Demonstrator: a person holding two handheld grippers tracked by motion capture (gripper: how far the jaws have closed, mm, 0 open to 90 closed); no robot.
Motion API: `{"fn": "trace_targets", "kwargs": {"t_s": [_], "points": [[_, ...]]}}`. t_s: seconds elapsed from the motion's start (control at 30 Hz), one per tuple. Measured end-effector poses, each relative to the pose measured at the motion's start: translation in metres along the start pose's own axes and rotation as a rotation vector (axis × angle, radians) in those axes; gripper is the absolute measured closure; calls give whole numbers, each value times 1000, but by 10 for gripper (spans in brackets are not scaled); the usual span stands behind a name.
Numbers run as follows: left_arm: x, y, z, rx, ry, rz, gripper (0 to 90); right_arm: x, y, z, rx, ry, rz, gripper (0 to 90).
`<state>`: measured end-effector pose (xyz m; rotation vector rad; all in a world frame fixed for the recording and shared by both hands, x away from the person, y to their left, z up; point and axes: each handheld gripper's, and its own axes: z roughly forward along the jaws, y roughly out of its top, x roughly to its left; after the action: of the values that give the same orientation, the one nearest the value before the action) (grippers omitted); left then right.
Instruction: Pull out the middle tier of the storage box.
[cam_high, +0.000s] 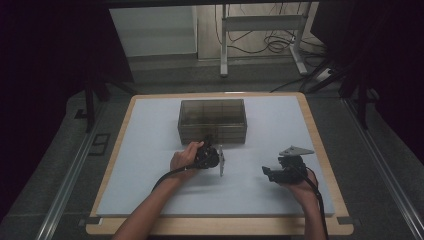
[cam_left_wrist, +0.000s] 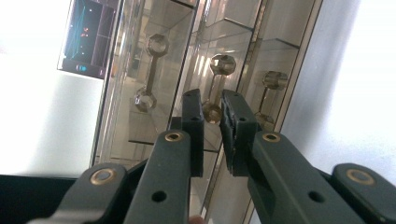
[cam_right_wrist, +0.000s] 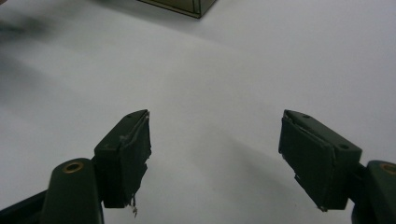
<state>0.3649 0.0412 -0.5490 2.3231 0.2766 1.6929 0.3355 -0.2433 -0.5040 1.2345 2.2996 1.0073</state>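
The left hand-held gripper (cam_left_wrist: 212, 116) pinches the middle knob handle (cam_left_wrist: 216, 88) of the clear drawer box (cam_high: 212, 121); next, a straight pull outward, while the right hand-held gripper (cam_right_wrist: 215, 158) waits spread.

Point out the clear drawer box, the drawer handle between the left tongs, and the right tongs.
clear drawer box (cam_high: 212, 112), high view, top panel.
drawer handle (cam_left_wrist: 215, 88), left gripper view, its bar.
right tongs (cam_right_wrist: 215, 158), right gripper view, midway between the tips.

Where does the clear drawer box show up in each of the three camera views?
High view: the clear drawer box sits centre, toward the table's far side, just beyond the left gripper.
Left gripper view: it runs through the middle, drawer handles just past the jaw tips.
Right gripper view: one corner at the top edge.
Shared landmark: the white mat.
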Motion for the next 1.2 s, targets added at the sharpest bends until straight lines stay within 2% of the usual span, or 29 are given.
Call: {"fn": "trace_targets", "kwargs": {"t_s": [0.23,0.37,0.47,0.77,1.2], "points": [[0,0,0,-3,3,5,805,-1,0,0,0,-1,-1,245],[1,1,0,-2,-5,-8,809,0,0,0,0,1,0,245],[0,1,-1,4,-2,10,812,-1,0,0,-2,-1,-1,245],[1,2,-2,6,-8,18,815,-2,0,-1,-3,-2,4,245],[-2,2,-13,2,-14,22,814,-2,-1,-2,-8,-4,4,244]]}}
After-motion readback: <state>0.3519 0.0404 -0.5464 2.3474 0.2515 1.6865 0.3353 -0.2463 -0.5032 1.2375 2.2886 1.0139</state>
